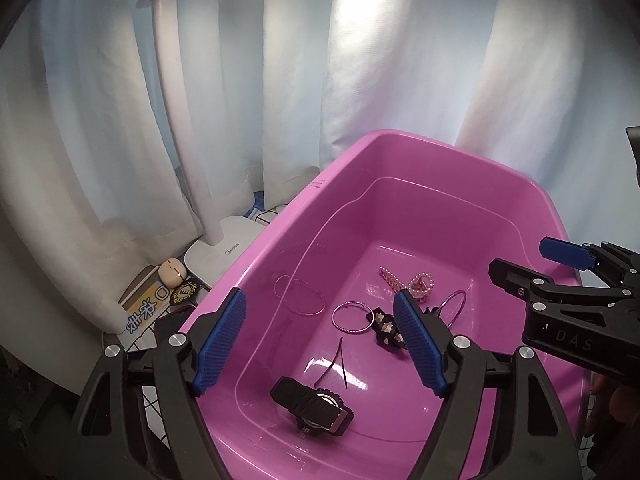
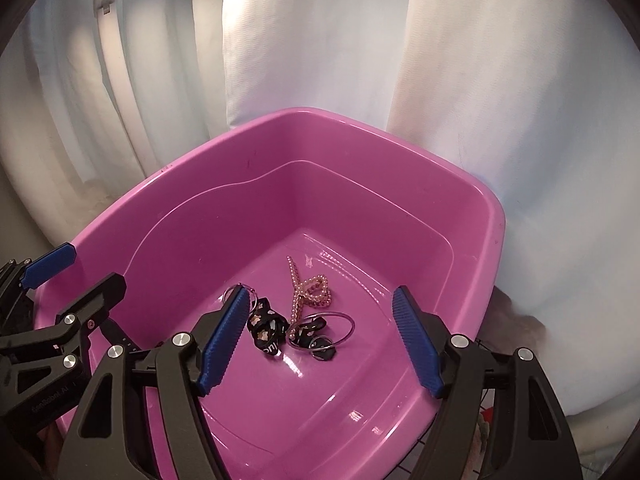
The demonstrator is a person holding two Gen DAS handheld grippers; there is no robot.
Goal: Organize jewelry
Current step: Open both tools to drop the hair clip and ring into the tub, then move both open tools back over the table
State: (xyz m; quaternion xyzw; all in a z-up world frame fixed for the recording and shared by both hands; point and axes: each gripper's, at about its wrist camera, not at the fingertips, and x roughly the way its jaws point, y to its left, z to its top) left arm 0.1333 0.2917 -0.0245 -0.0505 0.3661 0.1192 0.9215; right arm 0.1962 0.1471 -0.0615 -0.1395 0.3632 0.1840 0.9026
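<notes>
A pink plastic tub (image 1: 280,236) (image 2: 168,184) holds jewelry. In the left wrist view a black watch (image 1: 312,406) lies at the tub's near end, with hoop earrings (image 1: 351,317), a black patterned clip (image 1: 386,330), a pearl hair clip (image 1: 406,282) and a thin dark pin (image 1: 340,364) beyond it. The right wrist view shows the pearl clip (image 2: 308,288), black clip (image 2: 266,326) and hoops (image 2: 322,330). My left gripper (image 1: 320,340) is open and empty above the tub. My right gripper (image 2: 320,340) is open and empty over the tub; it also shows in the left wrist view (image 1: 532,268).
A white desk lamp (image 1: 216,252) stands left of the tub, with a small beige case (image 1: 172,273), a badge (image 1: 186,291) and a printed card (image 1: 144,308) beside its base. White curtains (image 1: 360,80) hang close behind. The left gripper's fingers (image 2: 48,264) show at the right view's left edge.
</notes>
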